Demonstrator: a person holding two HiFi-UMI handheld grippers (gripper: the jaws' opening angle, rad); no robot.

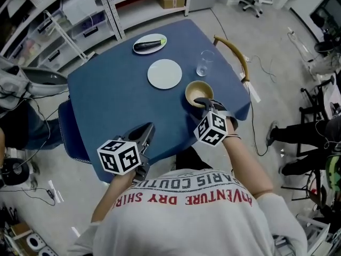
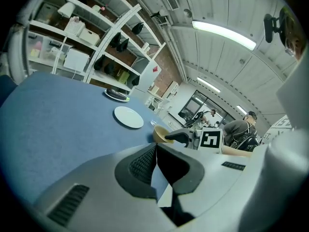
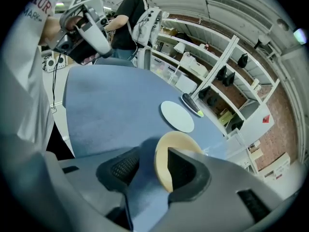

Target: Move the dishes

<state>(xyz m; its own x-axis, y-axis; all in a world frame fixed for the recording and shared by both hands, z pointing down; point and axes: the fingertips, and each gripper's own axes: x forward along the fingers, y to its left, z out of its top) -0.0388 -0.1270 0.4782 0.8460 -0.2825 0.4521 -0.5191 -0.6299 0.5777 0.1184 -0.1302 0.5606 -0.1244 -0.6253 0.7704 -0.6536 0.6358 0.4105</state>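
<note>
**Head view.** The blue table (image 1: 106,95) carries four items. The tan bowl (image 1: 197,91) sits near the table edge closest to the person. A white plate (image 1: 164,73) lies at the bowl's 10 o'clock. A clear glass (image 1: 204,63) stands at its 12 o'clock. A second plate (image 1: 149,44) holding a dark elongated item lies at the far edge, at 11 o'clock from the white plate. The right gripper (image 1: 205,101) is angled down with its jaw tips at the bowl's 6 o'clock rim. The left gripper (image 1: 146,129) is over the near part of the table, at the bowl's 8 o'clock and well apart from it.

**Left gripper view.** The jaws stand narrow with their tips together and nothing between them. The bowl (image 2: 159,135) shows just beyond the tips at 12 o'clock, with the right gripper (image 2: 179,137) at its rim. The white plate (image 2: 128,117) lies at 11 o'clock.

**Right gripper view.** The jaws stand part-way apart and straddle the bowl's (image 3: 162,166) near wall. The right-hand jaw is inside the bowl. The left-hand jaw is outside it, with a strip of blue cloth visible between its pad and the wall, so the pads do not clamp the bowl. The bowl rests on the table. The white plate (image 3: 176,116) lies beyond it at 12 o'clock.
</note>
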